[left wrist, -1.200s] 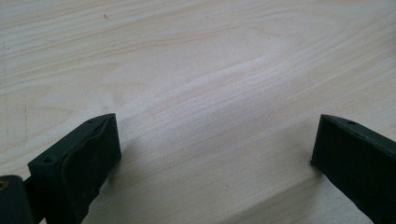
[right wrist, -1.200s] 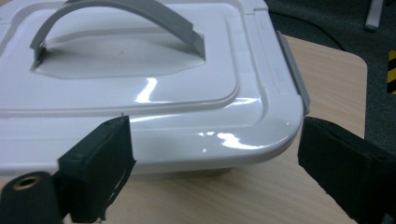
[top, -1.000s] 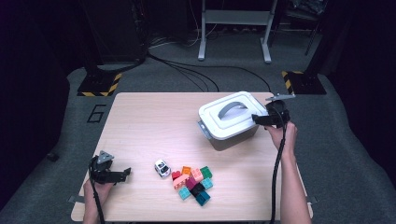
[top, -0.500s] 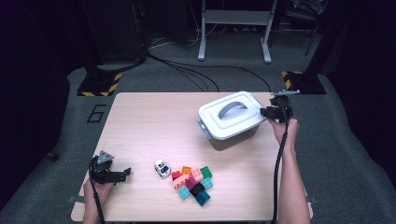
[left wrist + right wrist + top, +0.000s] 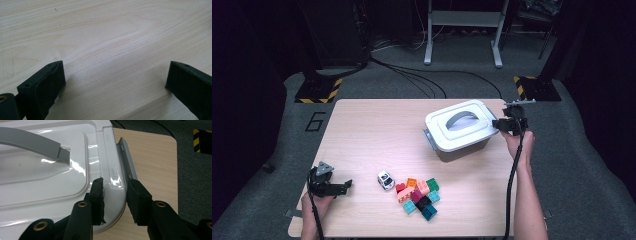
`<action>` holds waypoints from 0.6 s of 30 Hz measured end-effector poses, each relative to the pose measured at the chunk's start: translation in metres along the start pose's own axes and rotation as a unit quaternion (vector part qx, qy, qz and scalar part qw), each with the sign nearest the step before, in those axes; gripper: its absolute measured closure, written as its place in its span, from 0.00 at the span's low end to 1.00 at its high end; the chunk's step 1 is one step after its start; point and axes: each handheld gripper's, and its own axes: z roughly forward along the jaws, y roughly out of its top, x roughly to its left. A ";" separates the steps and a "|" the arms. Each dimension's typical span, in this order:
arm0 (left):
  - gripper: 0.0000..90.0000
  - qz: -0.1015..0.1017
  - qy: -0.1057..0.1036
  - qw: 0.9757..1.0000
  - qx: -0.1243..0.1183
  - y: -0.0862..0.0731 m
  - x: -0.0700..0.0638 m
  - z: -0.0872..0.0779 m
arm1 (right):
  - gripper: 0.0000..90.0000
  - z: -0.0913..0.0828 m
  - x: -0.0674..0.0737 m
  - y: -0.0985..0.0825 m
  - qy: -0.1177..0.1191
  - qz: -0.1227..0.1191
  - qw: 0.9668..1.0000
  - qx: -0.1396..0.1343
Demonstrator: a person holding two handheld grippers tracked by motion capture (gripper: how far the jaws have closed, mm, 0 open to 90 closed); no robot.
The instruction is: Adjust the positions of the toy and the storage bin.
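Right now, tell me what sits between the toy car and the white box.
Bare table top in the high view; nothing between the toy car and the white box.

table (image 5: pixel 362 130): pale wood, stood on grey floor | toy car (image 5: pixel 385 180): white, sat near front edge | bricks (image 5: pixel 419 196): coloured cluster just right of car | cables (image 5: pixel 412 75): black, trailed over floor behind | hazard-striped feet (image 5: pixel 319 92): at back corners

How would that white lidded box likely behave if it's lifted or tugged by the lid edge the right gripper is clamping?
The white box looks like rigid moulded plastic, so it probably won't flex much. Its lid is glossy, so the right gripper, shut on the rim beside the grey latch, might slip. Gripped at one corner, it would likely tilt or pivot rather than rise level.
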 end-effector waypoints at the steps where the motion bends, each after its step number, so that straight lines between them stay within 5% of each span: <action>1: 0.02 0.000 0.000 1.000 0.001 0.000 0.000 0.000 | 0.74 -0.001 0.001 -0.001 0.001 -0.005 1.000 0.000; 14: 0.02 -0.002 0.000 1.000 -0.002 0.000 0.000 0.000 | 0.72 -0.024 0.021 -0.024 0.006 -0.012 1.000 0.001; 18: 0.02 -0.004 0.000 1.000 -0.003 0.000 0.000 0.000 | 0.71 -0.025 0.016 -0.024 0.015 -0.021 1.000 -0.016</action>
